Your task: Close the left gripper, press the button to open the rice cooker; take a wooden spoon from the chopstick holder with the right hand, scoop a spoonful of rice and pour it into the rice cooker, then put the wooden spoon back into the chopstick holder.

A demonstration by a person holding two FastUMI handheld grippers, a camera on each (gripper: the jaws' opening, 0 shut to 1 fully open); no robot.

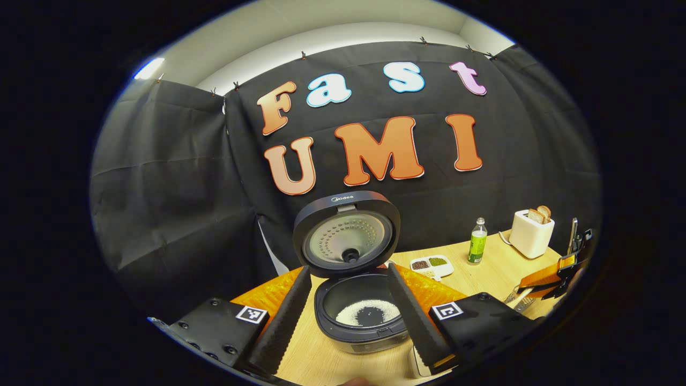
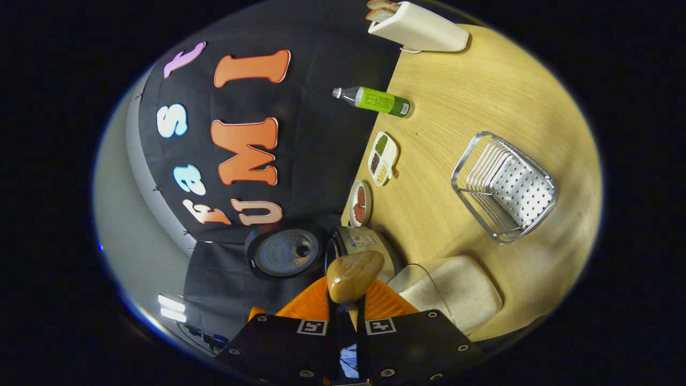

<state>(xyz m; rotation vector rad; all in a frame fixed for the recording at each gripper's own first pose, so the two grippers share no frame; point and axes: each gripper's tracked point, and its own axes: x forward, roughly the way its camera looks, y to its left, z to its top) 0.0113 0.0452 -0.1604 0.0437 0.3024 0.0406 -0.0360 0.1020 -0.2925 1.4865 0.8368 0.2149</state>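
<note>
Pale wooden table (image 2: 482, 91) against black cloth wall (image 1: 177, 177); left claw (image 1: 348, 316) wide open, empty; right claw (image 2: 345, 316) tight on wooden spoon (image 2: 353, 276).

A: What carries everything?

B: A light wood tabletop (image 2: 482, 91). The rice cooker (image 1: 360, 316) stands on it, lid up, white rice in its pot.

A: And around the rice cooker?

B: Behind it to the right lies a white 3-part dish (image 1: 432, 265) of grains. Farther right of the rice cooker stands a green bottle (image 1: 477, 242), and beyond that, farthest from the cooker, a white toaster (image 1: 530, 232) with bread in its slots.

A: Anything else?

B: In the right gripper view, a small round dish (image 2: 360, 203) sits just beside the rice cooker, a container of rice (image 2: 453, 292) near it, and a wire chopstick holder (image 2: 506, 187) well apart from it.
</note>
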